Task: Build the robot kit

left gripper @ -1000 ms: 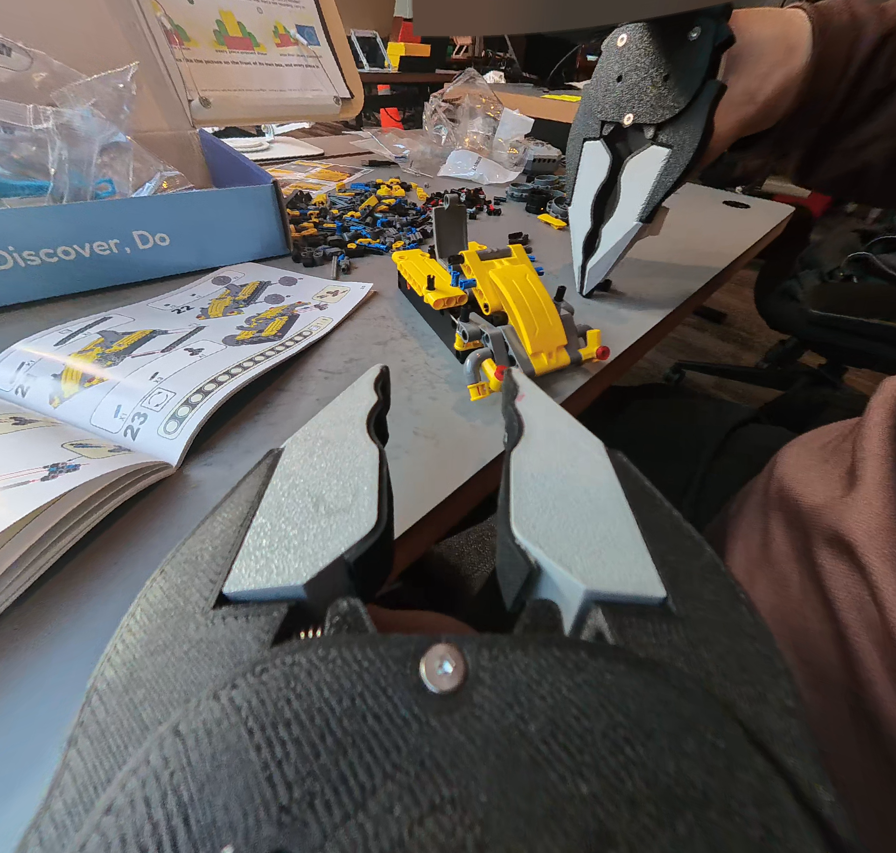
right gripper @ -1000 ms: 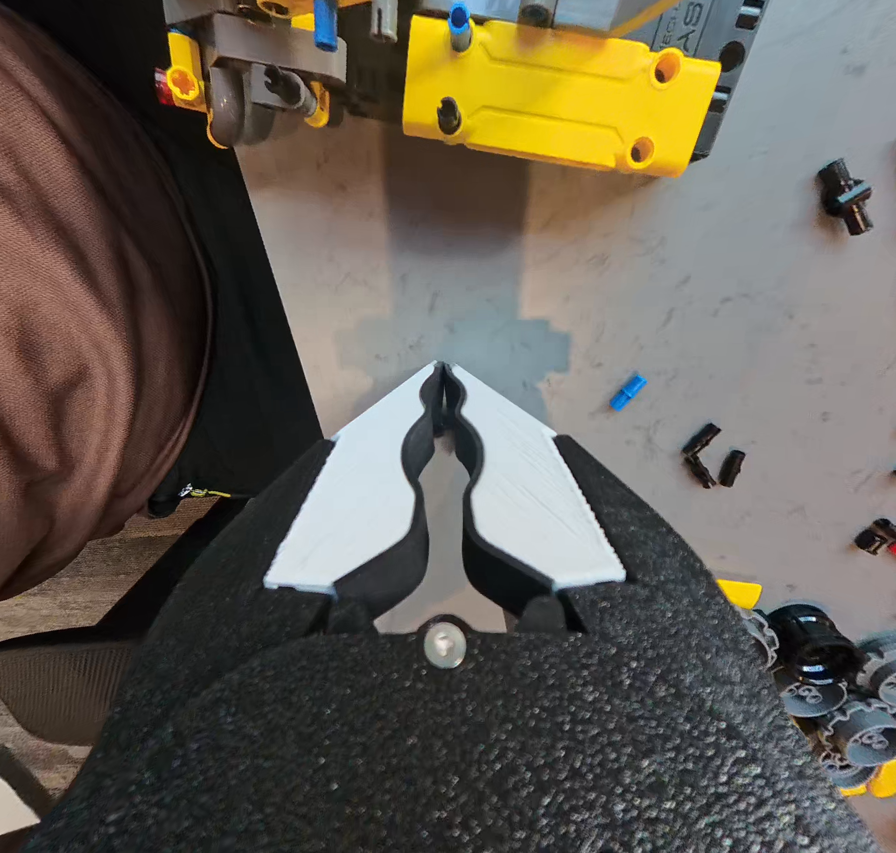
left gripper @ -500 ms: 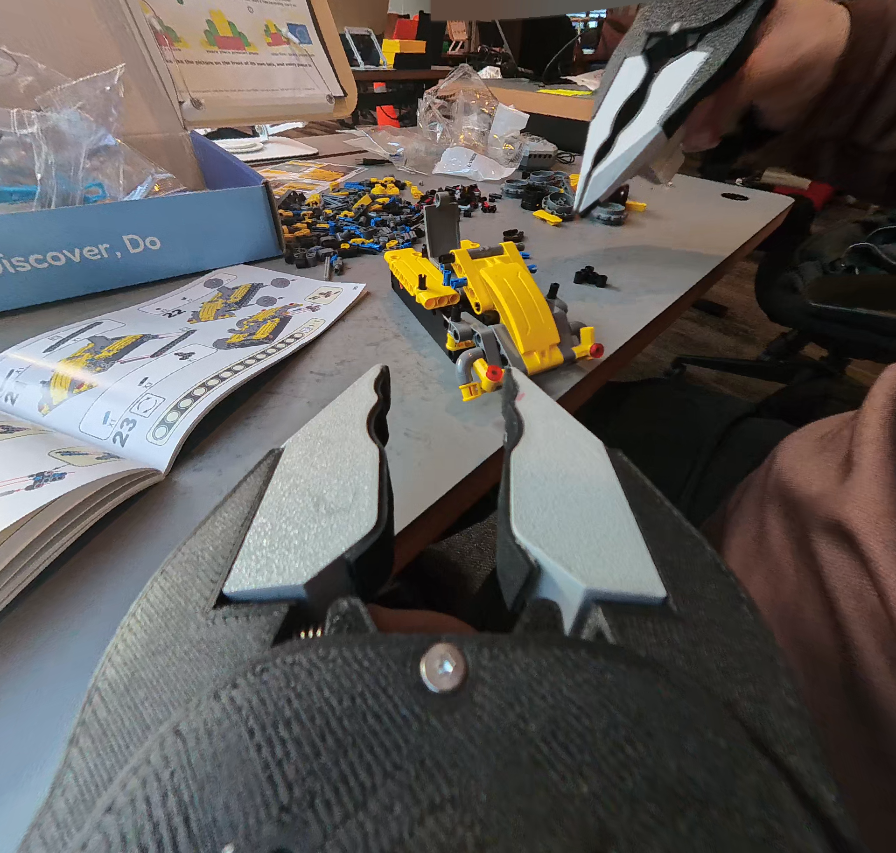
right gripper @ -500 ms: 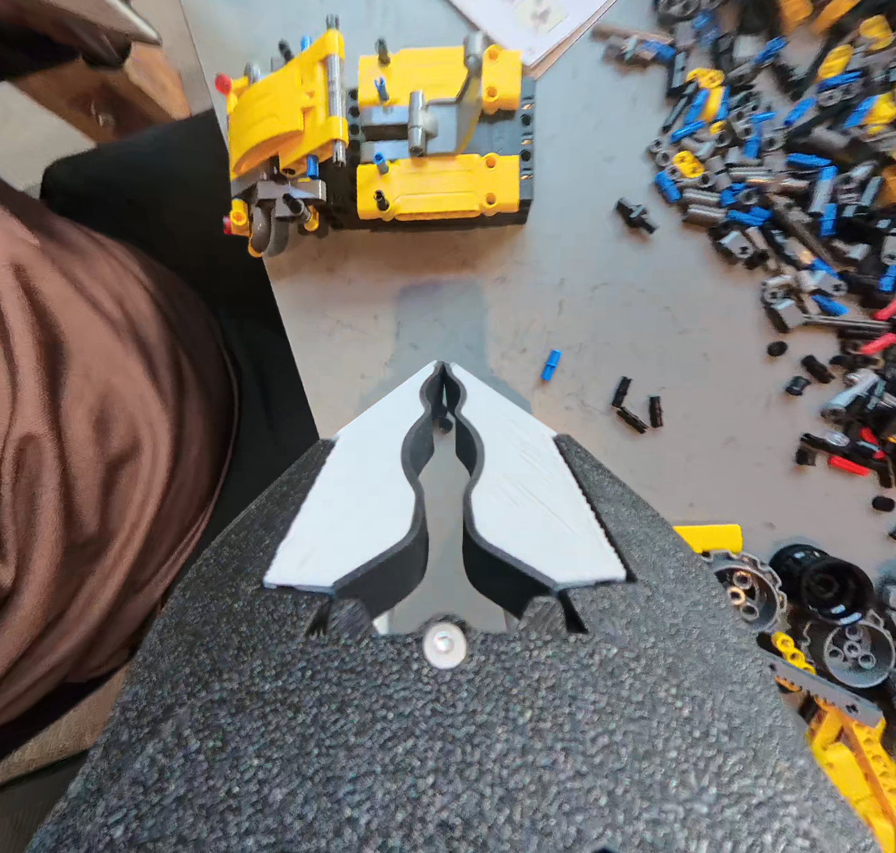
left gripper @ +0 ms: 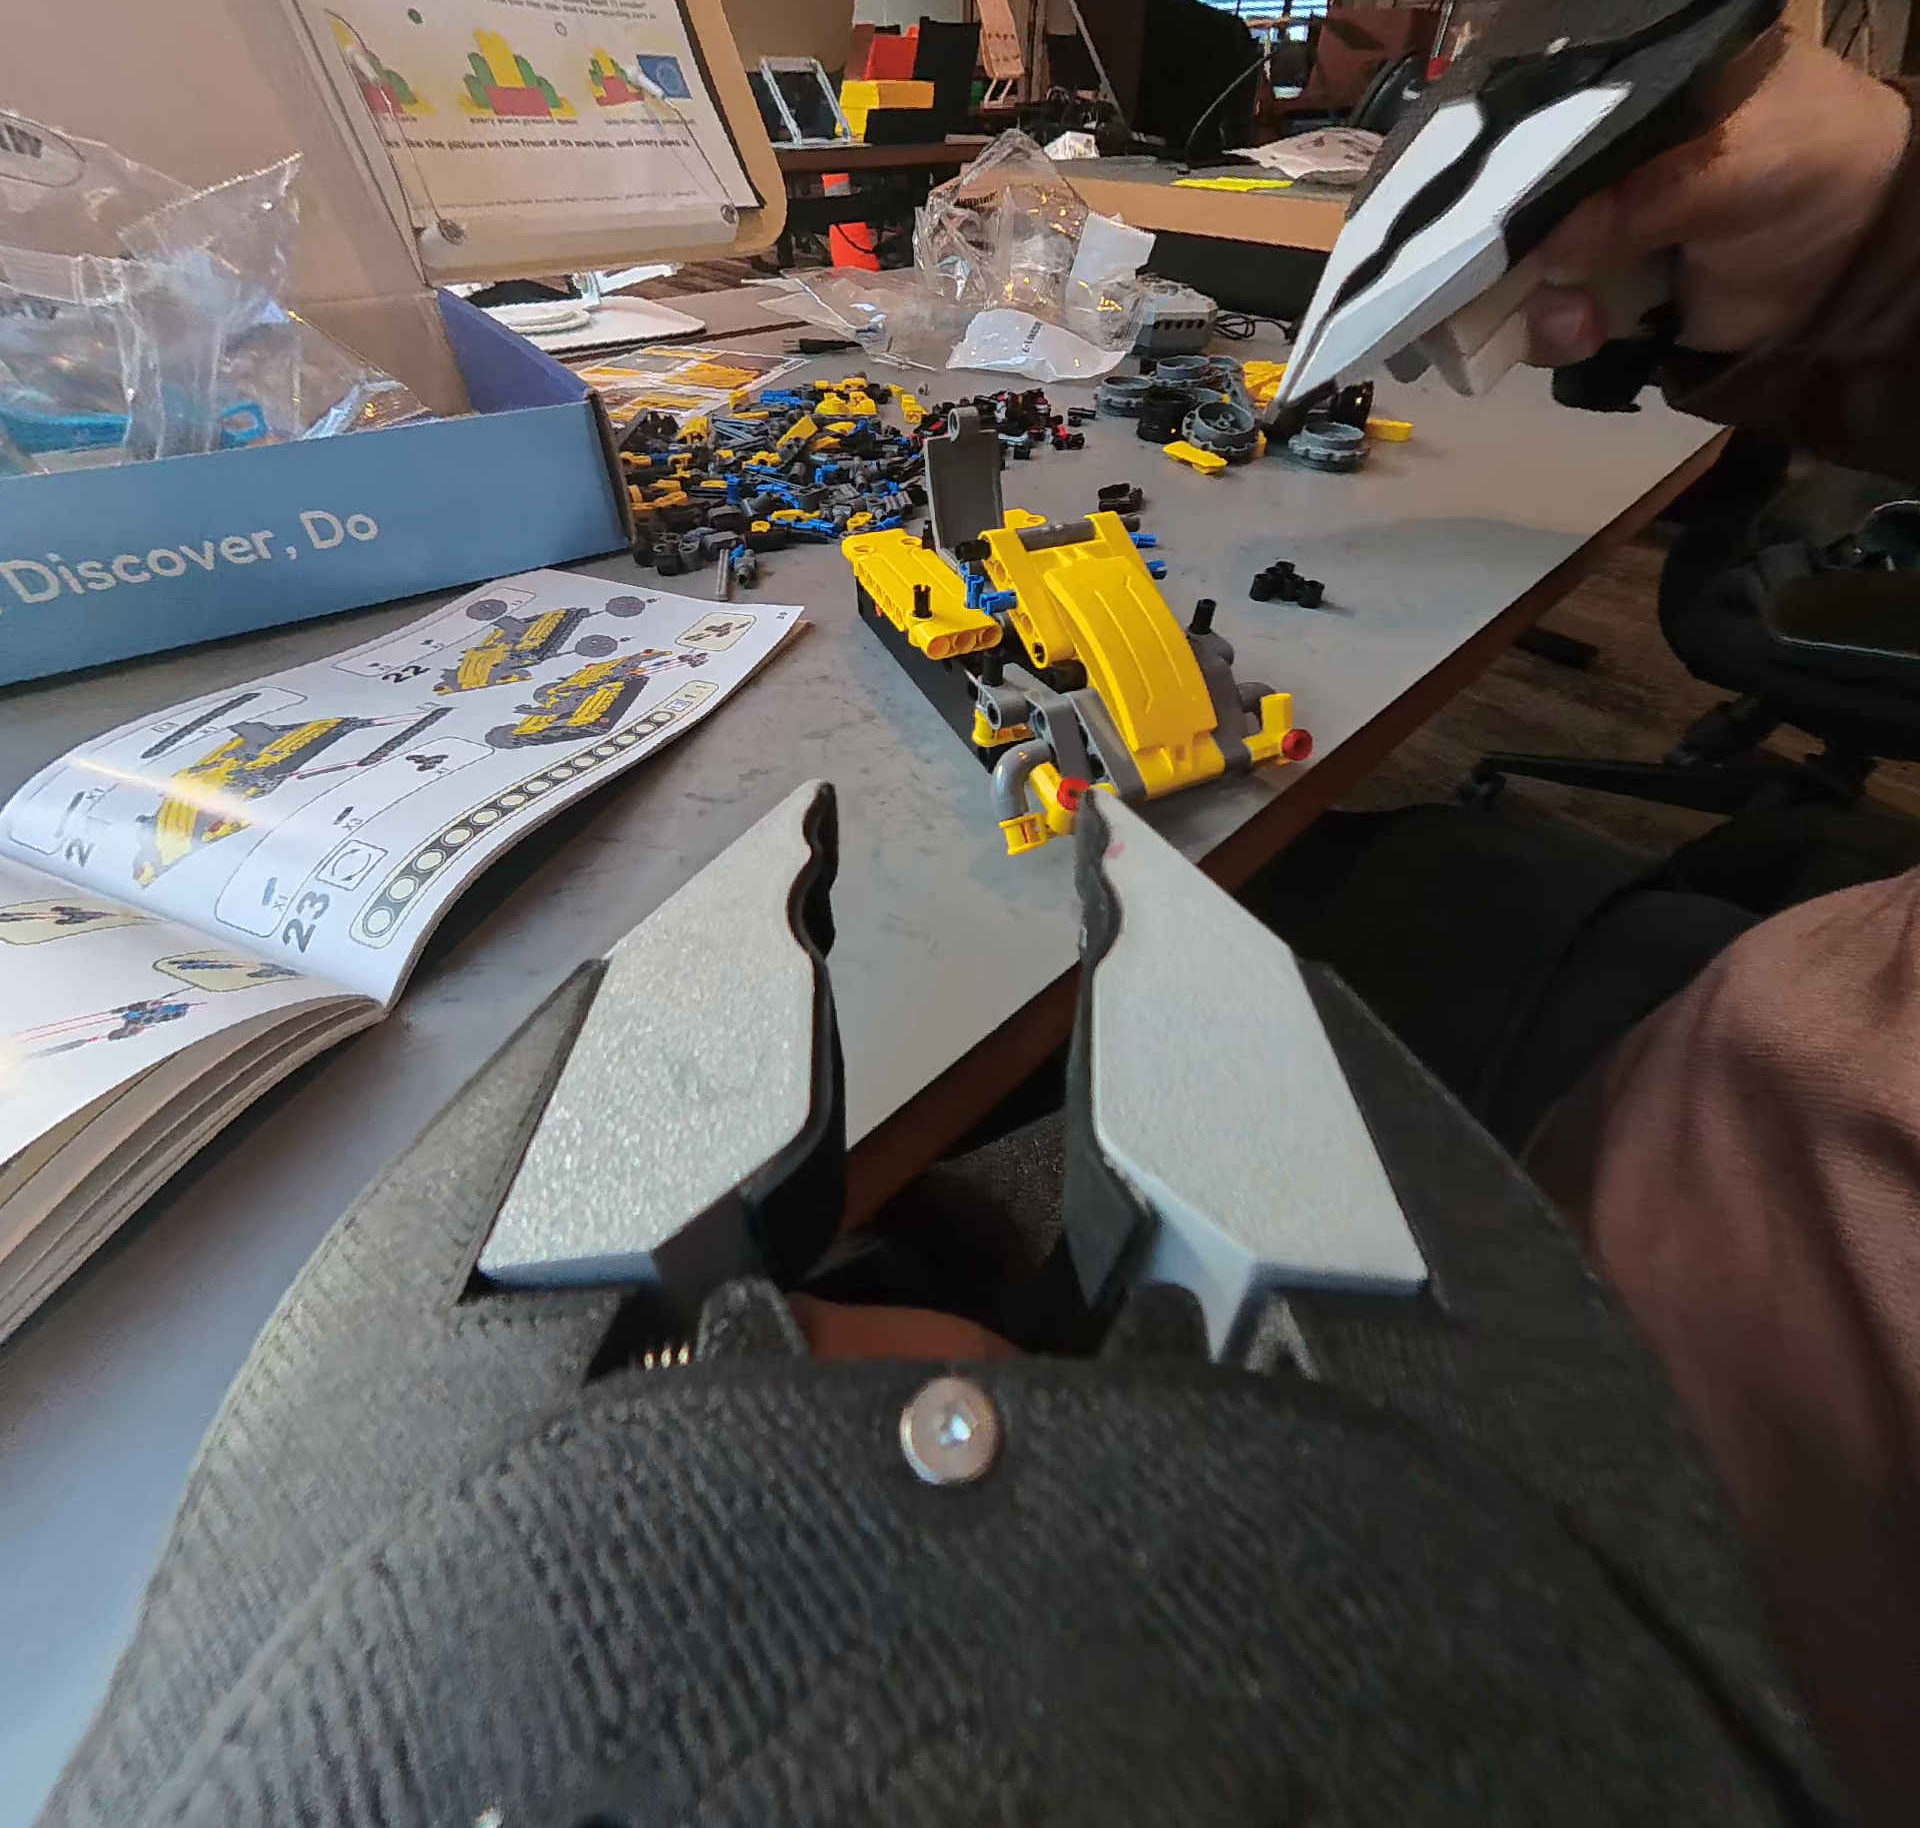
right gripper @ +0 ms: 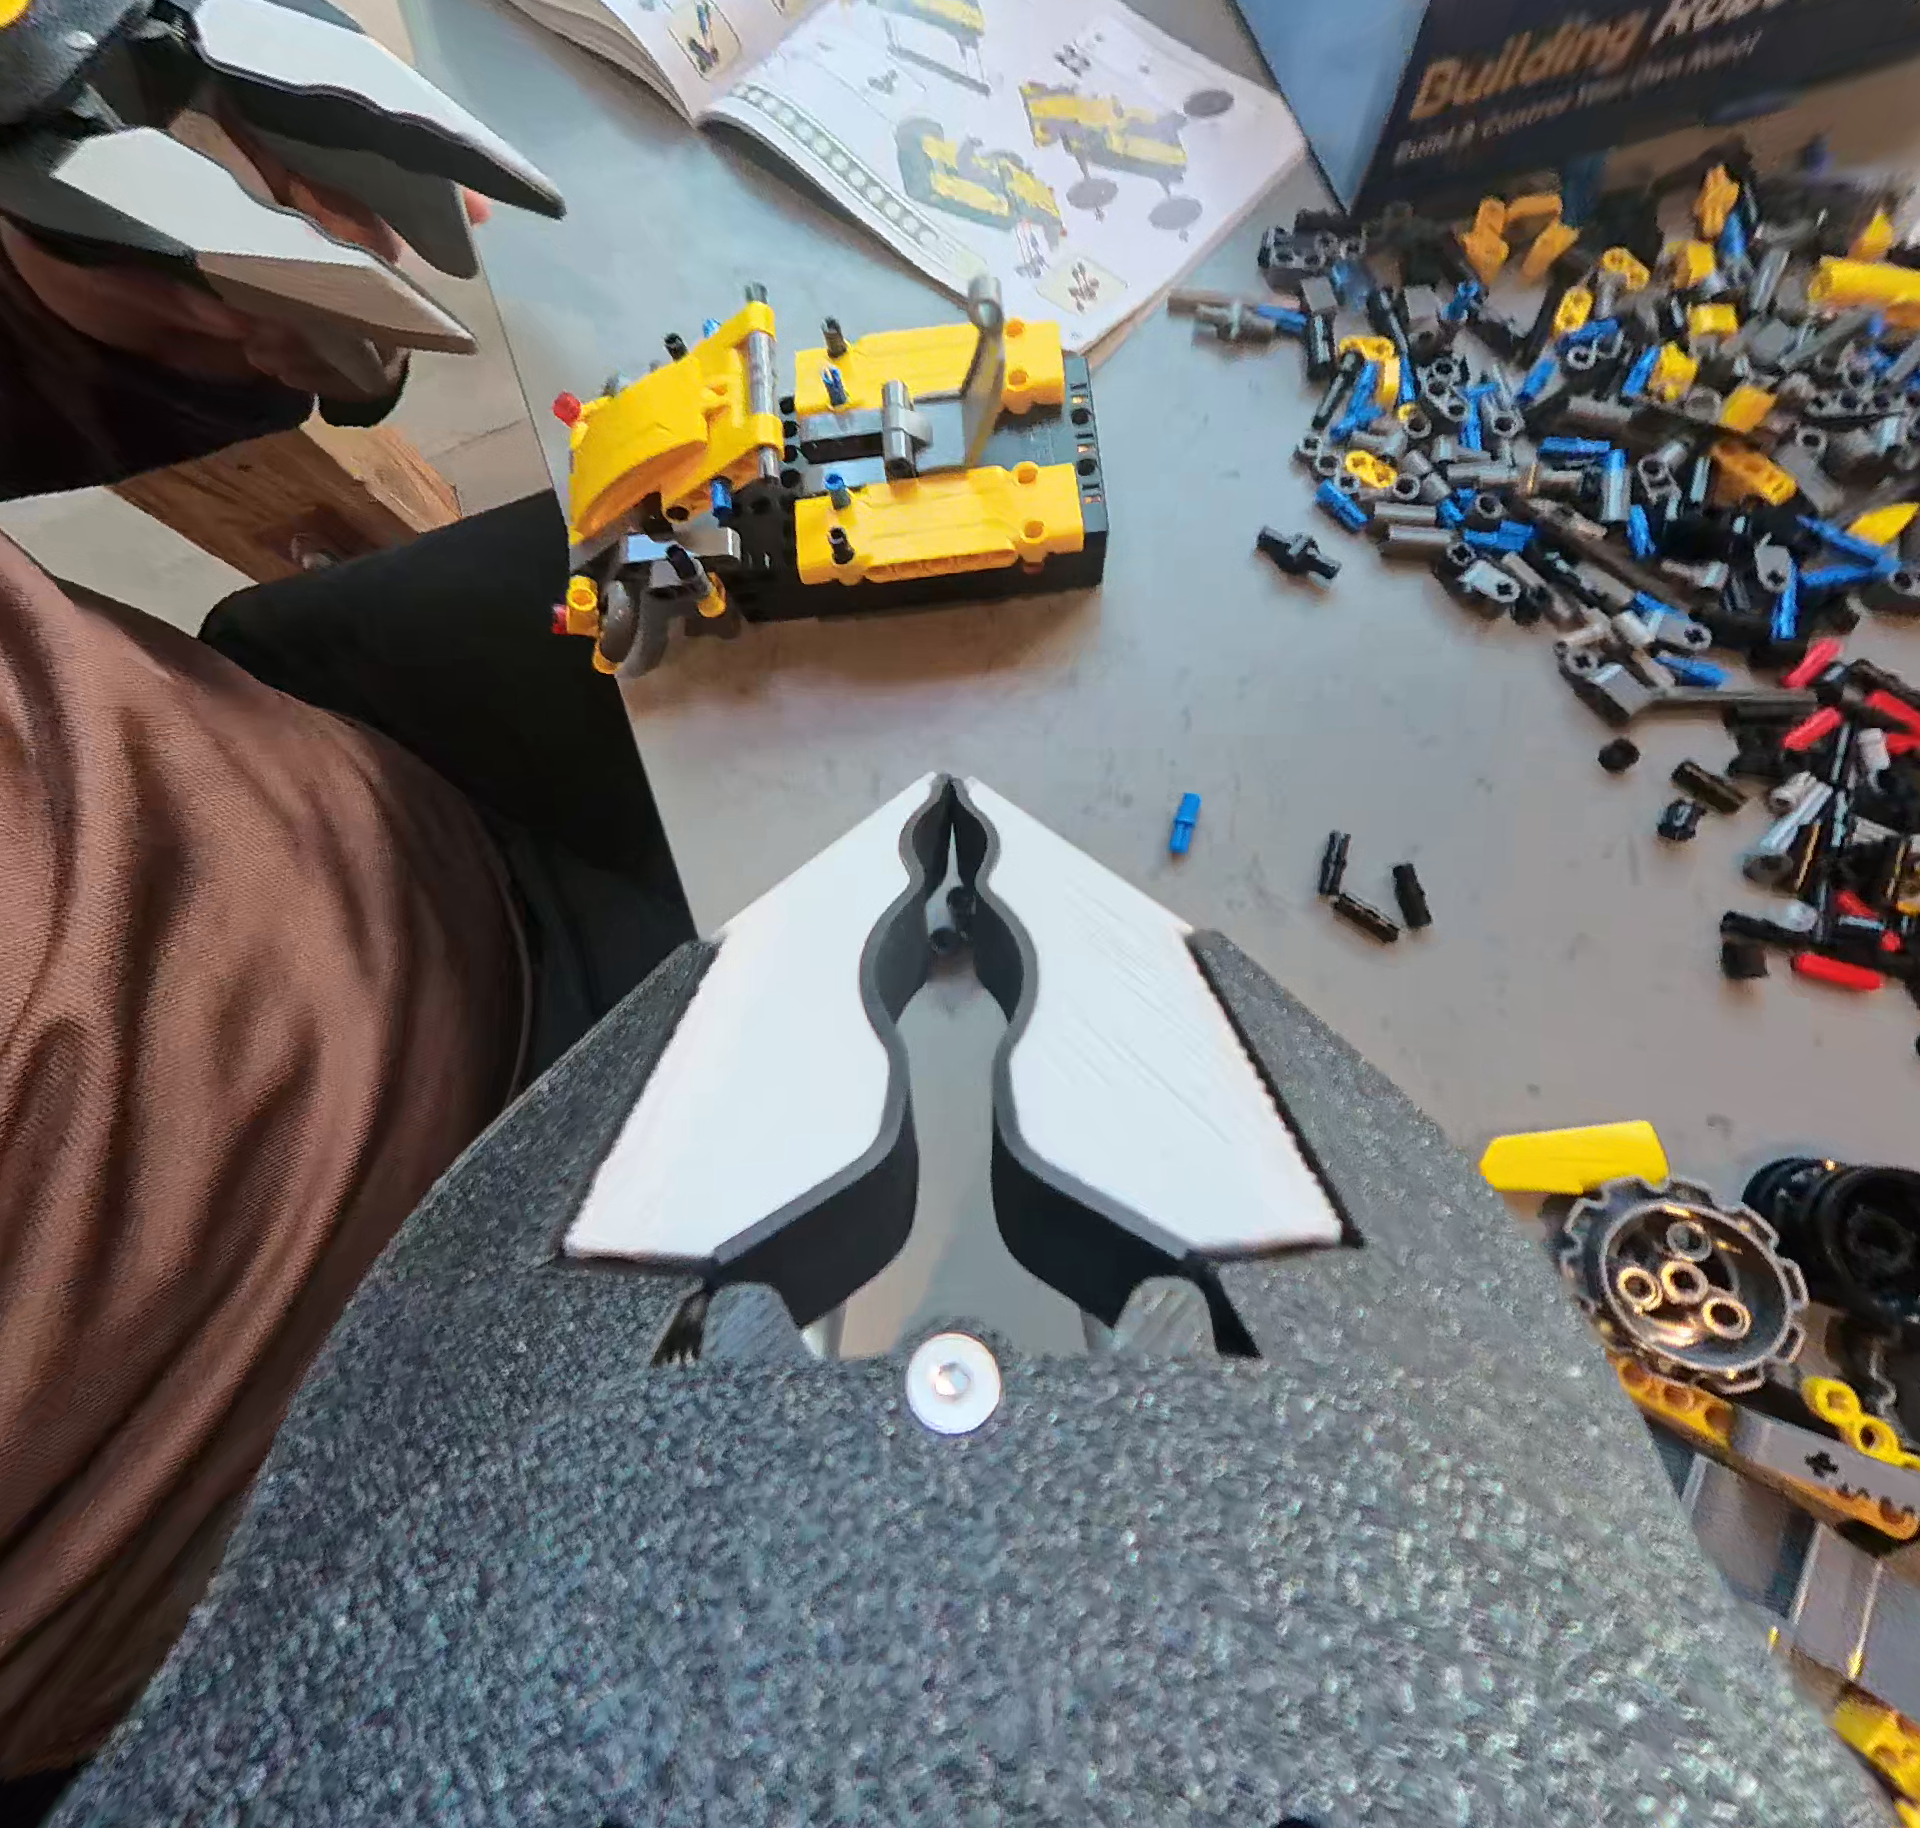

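My left gripper [left gripper: 951, 848] has grey fingers in a black body; my right gripper [right gripper: 948, 791] has white ones. The part-built model [right gripper: 831, 490] is yellow, grey and black. Loose pieces [right gripper: 1621, 469] are blue, yellow, black, red. The box [left gripper: 301, 542] looks blue.

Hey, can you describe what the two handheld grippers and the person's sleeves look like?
The left gripper has a rough black textured body, flat grey fingers with wavy black inner edges, and a silver screw at the centre. The right gripper matches, but its fingers are white. A yellow dot marks the left gripper's body in the right wrist view. The sleeves are brown.
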Available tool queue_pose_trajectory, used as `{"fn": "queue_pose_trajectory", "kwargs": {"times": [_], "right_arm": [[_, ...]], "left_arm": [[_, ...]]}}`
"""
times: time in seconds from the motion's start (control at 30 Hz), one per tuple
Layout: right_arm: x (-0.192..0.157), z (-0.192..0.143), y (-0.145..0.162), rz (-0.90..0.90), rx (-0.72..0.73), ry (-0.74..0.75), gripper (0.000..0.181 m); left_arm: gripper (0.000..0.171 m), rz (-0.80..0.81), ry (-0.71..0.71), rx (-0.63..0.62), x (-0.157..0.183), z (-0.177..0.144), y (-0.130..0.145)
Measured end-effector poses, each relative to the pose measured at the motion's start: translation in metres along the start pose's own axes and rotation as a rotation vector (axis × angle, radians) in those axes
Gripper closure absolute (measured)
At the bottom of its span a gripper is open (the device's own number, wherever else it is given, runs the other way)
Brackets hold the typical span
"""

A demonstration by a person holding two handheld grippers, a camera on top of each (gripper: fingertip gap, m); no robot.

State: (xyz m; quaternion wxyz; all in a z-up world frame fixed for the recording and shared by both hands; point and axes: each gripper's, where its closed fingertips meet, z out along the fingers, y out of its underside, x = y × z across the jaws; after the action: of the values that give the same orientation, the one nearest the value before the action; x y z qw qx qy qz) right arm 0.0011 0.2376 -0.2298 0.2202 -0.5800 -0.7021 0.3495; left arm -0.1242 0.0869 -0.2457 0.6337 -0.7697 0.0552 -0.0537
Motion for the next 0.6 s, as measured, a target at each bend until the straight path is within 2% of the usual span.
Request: {"fn": "queue_pose_trajectory", "kwargs": {"times": [0.6], "right_arm": [[-0.005,0.010,0.014,-0.008,0.000,-0.013,0.181]], "left_arm": [[0.129,0.006,0.008,0.003,0.003,-0.001,-0.001]]}}
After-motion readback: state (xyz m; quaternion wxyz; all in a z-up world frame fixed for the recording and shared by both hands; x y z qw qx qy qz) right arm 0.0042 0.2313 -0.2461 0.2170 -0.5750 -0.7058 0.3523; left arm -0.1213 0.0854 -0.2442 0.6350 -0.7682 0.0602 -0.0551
